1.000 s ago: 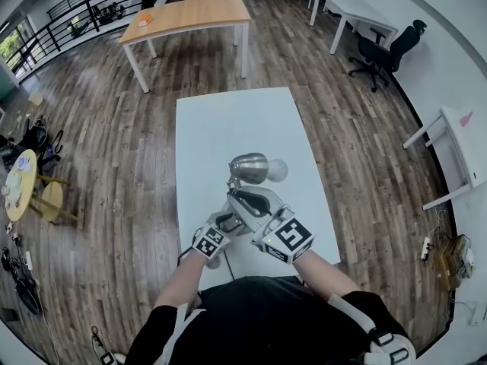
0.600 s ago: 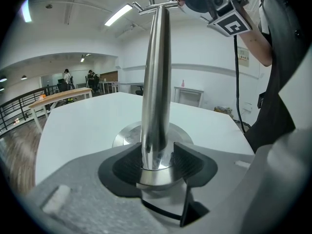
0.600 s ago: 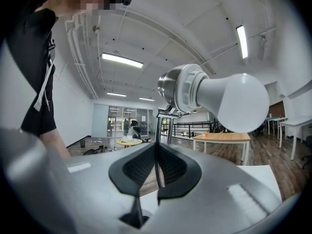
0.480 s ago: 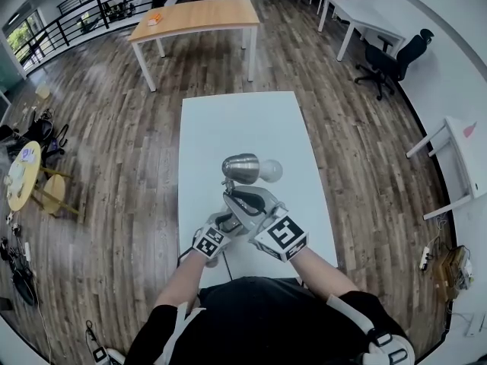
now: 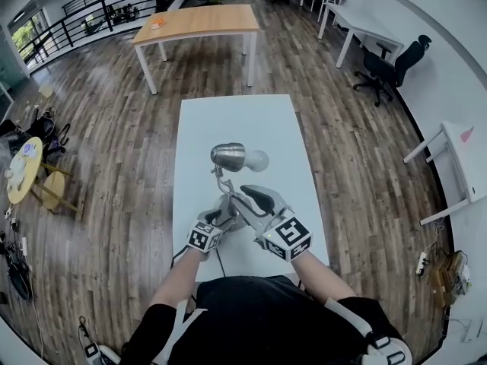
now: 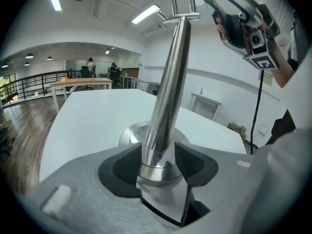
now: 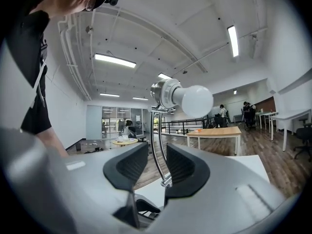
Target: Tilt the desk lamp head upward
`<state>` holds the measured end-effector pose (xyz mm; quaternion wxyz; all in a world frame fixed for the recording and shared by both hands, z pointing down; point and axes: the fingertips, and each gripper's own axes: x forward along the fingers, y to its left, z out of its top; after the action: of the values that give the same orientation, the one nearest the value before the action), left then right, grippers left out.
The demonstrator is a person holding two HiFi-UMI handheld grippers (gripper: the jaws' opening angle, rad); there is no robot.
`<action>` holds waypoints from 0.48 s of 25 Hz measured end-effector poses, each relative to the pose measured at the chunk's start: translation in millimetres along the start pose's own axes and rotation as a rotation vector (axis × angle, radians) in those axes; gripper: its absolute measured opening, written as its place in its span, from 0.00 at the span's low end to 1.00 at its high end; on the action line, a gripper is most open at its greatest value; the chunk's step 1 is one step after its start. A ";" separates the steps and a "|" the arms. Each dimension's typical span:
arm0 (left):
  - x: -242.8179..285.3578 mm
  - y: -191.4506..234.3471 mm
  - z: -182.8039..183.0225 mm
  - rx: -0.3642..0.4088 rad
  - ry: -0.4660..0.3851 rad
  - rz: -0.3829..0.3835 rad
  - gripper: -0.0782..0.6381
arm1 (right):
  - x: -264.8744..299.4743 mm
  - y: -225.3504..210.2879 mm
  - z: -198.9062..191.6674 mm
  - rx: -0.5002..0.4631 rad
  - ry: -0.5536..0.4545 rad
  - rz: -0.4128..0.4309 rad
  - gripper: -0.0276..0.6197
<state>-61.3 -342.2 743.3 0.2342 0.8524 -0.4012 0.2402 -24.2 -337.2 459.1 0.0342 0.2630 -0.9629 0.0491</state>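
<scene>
A chrome desk lamp stands on the white table [image 5: 228, 120]. Its silver head [image 5: 227, 157] with a white bulb [image 5: 257, 160] points right, about level. My left gripper [image 5: 223, 213] is shut on the lamp's stem [image 6: 165, 91] just above the round base [image 6: 127, 133]; its jaws have just eased a little wider, and both pads still touch the stem. My right gripper [image 5: 243, 192] has just been opening. It now stands open below and behind the head, with only the thin arm rods [image 7: 157, 145] showing beyond its gap. The head [image 7: 165, 94] sits above it.
The lamp's black cable [image 5: 219, 258] trails off the table's near edge. A wooden table [image 5: 199, 21] stands farther back, white desks and an office chair [image 5: 384, 55] at the right, and a small white table [image 5: 456, 150] by the wall. Wood floor surrounds the table.
The right gripper's jaws have parted and it has drawn back from the lamp head, which now sits farther from it. The left gripper stays on the stem.
</scene>
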 end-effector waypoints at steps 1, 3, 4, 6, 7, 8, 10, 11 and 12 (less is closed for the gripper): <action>-5.1 -0.1 2.7 -0.014 -0.020 0.012 0.41 | -6.6 -0.5 -0.3 0.004 -0.006 -0.008 0.22; -16.7 -3.5 9.8 -0.024 -0.067 0.032 0.41 | -20.0 -0.8 -1.5 0.017 -0.018 -0.024 0.21; -23.0 -6.9 14.9 -0.027 -0.096 0.038 0.41 | -26.7 -0.7 -2.1 0.025 -0.025 -0.031 0.20; -37.1 -16.0 28.3 -0.036 -0.166 0.048 0.41 | -39.4 -0.4 -3.2 0.044 -0.044 -0.040 0.18; -45.1 -21.1 35.7 -0.044 -0.204 0.053 0.41 | -45.0 -0.4 -4.0 0.055 -0.053 -0.044 0.17; -54.0 -26.3 42.9 -0.054 -0.242 0.060 0.41 | -50.2 -0.2 -5.4 0.067 -0.060 -0.048 0.15; -74.4 -35.9 55.0 -0.082 -0.321 0.077 0.41 | -59.7 1.6 -9.7 0.094 -0.073 -0.055 0.14; -85.3 -40.4 59.6 -0.101 -0.359 0.086 0.39 | -64.4 3.0 -11.7 0.104 -0.081 -0.057 0.13; -95.9 -44.7 63.7 -0.121 -0.396 0.095 0.39 | -69.3 4.2 -13.6 0.109 -0.088 -0.061 0.11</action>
<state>-65.6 -299.7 627.4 0.1900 0.8474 -0.4928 0.0541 33.7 -297.3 465.9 -0.0211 0.2957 -0.9509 0.0890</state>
